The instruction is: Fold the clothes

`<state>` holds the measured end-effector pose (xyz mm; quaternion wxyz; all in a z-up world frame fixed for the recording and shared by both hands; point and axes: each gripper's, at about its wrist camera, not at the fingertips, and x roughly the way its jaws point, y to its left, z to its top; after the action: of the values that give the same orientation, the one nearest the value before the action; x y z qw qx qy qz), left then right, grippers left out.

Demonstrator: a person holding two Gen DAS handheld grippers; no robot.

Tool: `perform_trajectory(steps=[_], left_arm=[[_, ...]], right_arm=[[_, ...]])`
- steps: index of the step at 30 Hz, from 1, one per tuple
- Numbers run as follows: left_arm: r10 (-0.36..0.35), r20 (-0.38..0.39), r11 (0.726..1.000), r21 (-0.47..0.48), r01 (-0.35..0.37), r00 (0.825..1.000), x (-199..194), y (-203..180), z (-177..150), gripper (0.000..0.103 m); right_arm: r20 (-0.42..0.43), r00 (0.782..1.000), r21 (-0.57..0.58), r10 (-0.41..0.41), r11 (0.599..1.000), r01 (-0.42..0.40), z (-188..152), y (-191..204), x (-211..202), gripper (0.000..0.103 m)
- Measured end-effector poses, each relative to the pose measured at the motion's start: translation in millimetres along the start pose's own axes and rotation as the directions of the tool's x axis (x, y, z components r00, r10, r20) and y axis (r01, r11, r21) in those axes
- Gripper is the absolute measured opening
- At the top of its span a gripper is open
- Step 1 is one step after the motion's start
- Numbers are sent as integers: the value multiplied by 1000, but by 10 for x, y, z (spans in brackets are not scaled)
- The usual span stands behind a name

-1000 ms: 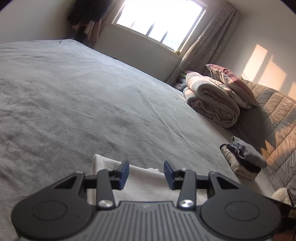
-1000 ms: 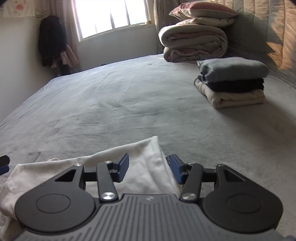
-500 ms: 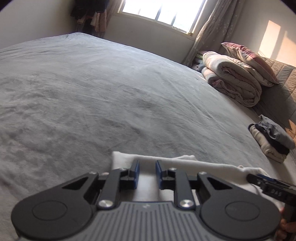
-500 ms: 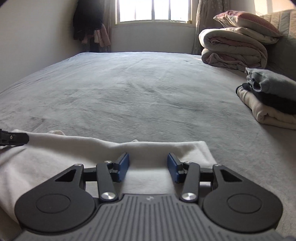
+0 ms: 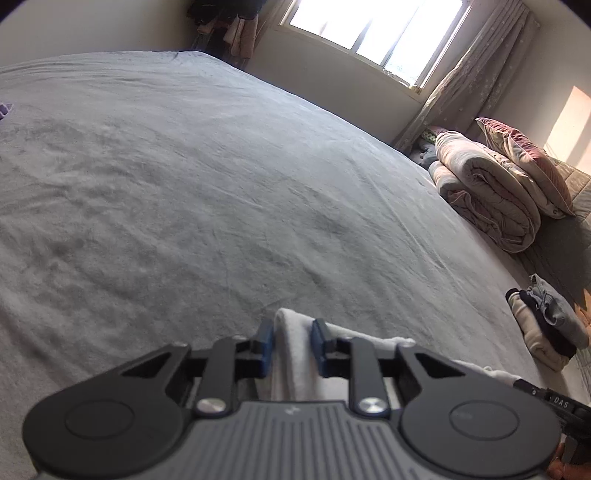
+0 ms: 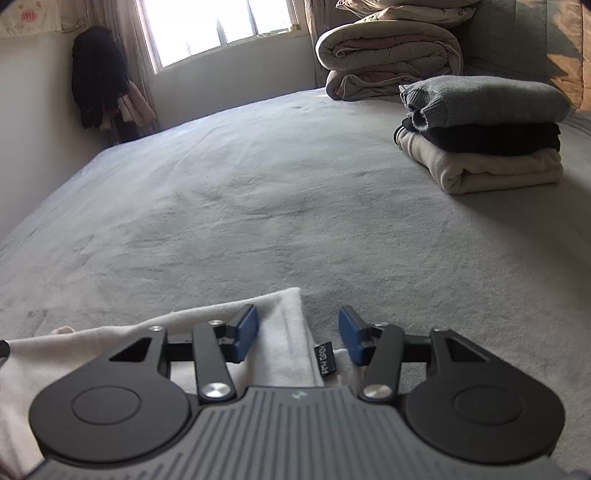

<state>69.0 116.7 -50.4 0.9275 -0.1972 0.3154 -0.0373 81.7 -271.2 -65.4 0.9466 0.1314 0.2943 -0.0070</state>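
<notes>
Left hand-held gripper (image 5: 292, 346), tilted downward, has just been closing, pinching white garment (image 5: 295, 354).

Daylight is pouring in through the window (image 5: 373, 35), which is blowing out to plain white in both views. It is leaving a warm patch on the far wall (image 5: 567, 122) in the left wrist view and orange light on the headboard (image 6: 569, 55) in the right. The bed (image 6: 258, 206) is lying in soft, even light, and the folded stack (image 6: 487, 133) is casting a faint shadow beside it. Fisheye distortion is bending the room's lines and darkening the corners. Both views are looking slightly soft, with mild blur.
</notes>
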Motion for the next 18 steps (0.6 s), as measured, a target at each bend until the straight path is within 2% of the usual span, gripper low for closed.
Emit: perform_trajectory(steps=[1,3,5,6,8,11,13,15,16,17,18], left_arm=[[-6,10,1000,4,6,1000,3,-20,-6,6],[-2,86,999,43,-2,996,-68,-113,-9,5],[-13,148,995,95,-1,989,-125,-209,-13,5],[-4,154,992,125,-15,988,-113,-247,-21,5],[36,129,985,163,-57,991,-14,-279,-46,5],[94,40,978,185,-100,995,222,-227,-107,9],[98,45,978,179,-105,994,206,-204,-107,15],[107,57,982,151,-114,993,129,-191,-72,22],[108,76,984,131,-117,991,62,-188,-52,24],[106,101,986,118,-117,989,-13,-197,-32,23],[111,136,984,122,-128,985,-91,-228,-23,23]], right_arm=[[15,1000,11,17,1000,-17,-10,-6,-21,8],[52,998,-21,-25,999,26,-30,59,-103,8],[104,990,-39,-98,994,103,-55,111,-210,7],[106,987,-38,-121,991,125,-66,106,-218,7],[96,982,-40,-162,985,166,-91,89,-209,7],[39,983,-66,-177,982,179,-147,48,-78,8],[37,983,-79,-181,980,183,-144,50,-74,9],[41,983,-67,-177,981,179,-125,42,-110,21],[45,983,-57,-179,982,182,-113,39,-134,32],[51,982,-49,-184,981,187,-99,42,-165,38],[63,979,-50,-191,980,195,-83,65,-206,39]])
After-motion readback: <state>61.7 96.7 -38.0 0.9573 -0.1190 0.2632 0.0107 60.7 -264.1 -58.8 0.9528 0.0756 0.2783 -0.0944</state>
